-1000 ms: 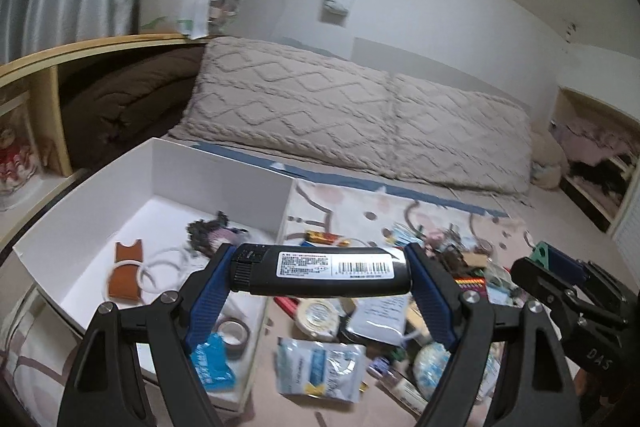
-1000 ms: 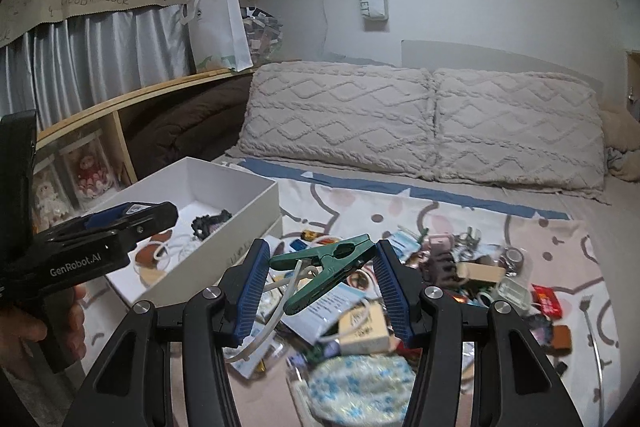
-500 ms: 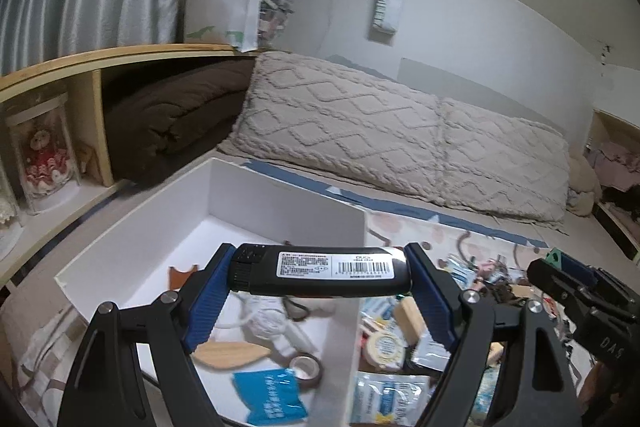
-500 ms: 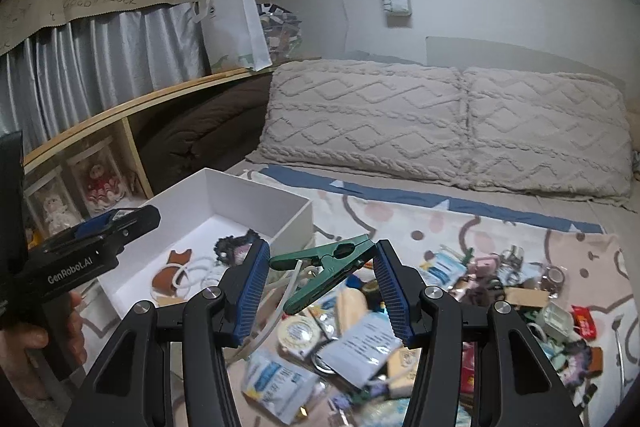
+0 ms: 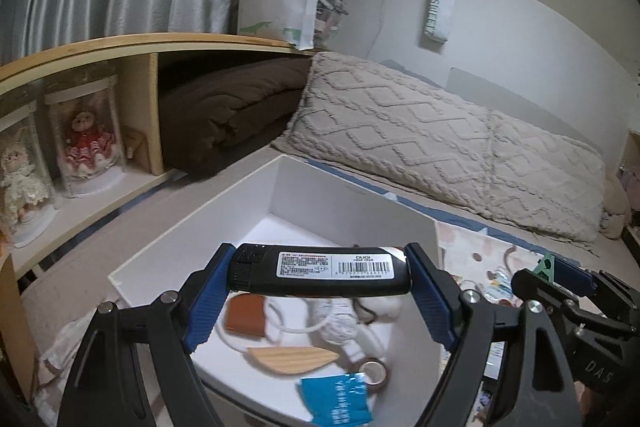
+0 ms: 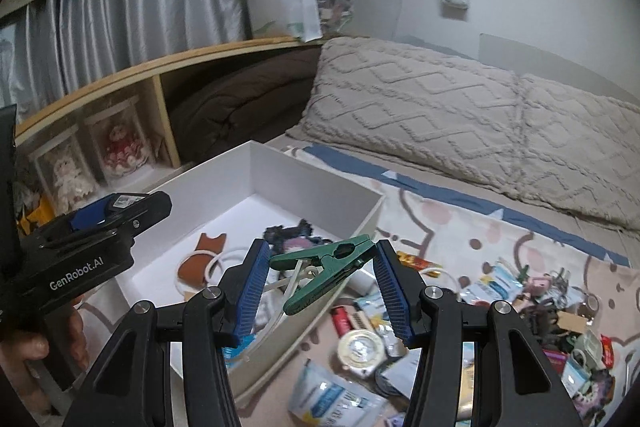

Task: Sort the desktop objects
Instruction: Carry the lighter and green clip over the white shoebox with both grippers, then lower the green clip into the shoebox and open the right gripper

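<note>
My left gripper (image 5: pixel 320 277) is shut on a black lighter (image 5: pixel 320 273) with a barcode label, held crosswise above the white box (image 5: pixel 352 203). The box holds a brown leather piece (image 5: pixel 244 315), a white cord, a wooden leaf shape (image 5: pixel 292 359), a tape roll and a blue packet (image 5: pixel 340 401). My right gripper (image 6: pixel 320 271) is shut on a green clip (image 6: pixel 326 263), held over the box's right wall (image 6: pixel 320 311). The left gripper also shows in the right wrist view (image 6: pixel 120 211), left of the box.
A pile of small objects (image 6: pixel 520 311) lies on the patterned bed sheet right of the box. Beige pillows (image 6: pixel 460 123) line the back. A wooden shelf (image 5: pixel 100 47) with dolls and a brown blanket stands on the left.
Both grippers have moved left, from over the pile to over the white box, each keeping its object. The box now fills more of both views.
</note>
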`<state>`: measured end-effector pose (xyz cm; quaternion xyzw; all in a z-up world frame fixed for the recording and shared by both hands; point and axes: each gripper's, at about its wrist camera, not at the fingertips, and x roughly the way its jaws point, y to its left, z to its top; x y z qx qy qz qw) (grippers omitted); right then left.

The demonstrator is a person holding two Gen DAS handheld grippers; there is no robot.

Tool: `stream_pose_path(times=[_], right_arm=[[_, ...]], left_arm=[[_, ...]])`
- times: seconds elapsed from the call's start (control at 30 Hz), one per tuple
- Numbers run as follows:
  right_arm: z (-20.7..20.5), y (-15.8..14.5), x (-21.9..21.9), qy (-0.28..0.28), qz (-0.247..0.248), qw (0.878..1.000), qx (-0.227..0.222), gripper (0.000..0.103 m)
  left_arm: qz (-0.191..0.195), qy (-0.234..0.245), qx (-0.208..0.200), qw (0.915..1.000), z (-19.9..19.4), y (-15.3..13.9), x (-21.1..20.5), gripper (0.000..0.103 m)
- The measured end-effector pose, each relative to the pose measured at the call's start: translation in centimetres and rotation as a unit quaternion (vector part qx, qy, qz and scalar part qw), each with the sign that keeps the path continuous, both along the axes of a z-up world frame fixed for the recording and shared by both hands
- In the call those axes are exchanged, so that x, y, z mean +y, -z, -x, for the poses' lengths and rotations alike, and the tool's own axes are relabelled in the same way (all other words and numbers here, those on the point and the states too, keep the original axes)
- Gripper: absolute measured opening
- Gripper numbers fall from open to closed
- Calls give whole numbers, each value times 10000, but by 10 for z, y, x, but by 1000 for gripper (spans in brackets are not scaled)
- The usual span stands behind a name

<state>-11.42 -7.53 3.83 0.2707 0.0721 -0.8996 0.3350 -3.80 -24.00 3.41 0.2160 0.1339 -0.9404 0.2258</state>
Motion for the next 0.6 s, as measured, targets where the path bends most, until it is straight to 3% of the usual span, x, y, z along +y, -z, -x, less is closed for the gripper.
stream_pose_path(times=[0.2,0.47,0.6], right_arm=[[-1,11,-29,-199,-233,9993,-205,54],[6,41,-54,-440,-446,9929,-1007,54],[3,54,-62,-485,-521,9905,-1173,54]], left_arm=[[67,-148,-95,9998,-5,5,-13,83],[106,-203,-292,9993,-6,12,-20,83],[130,-212,-349,9991,-6,16,-20,83]])
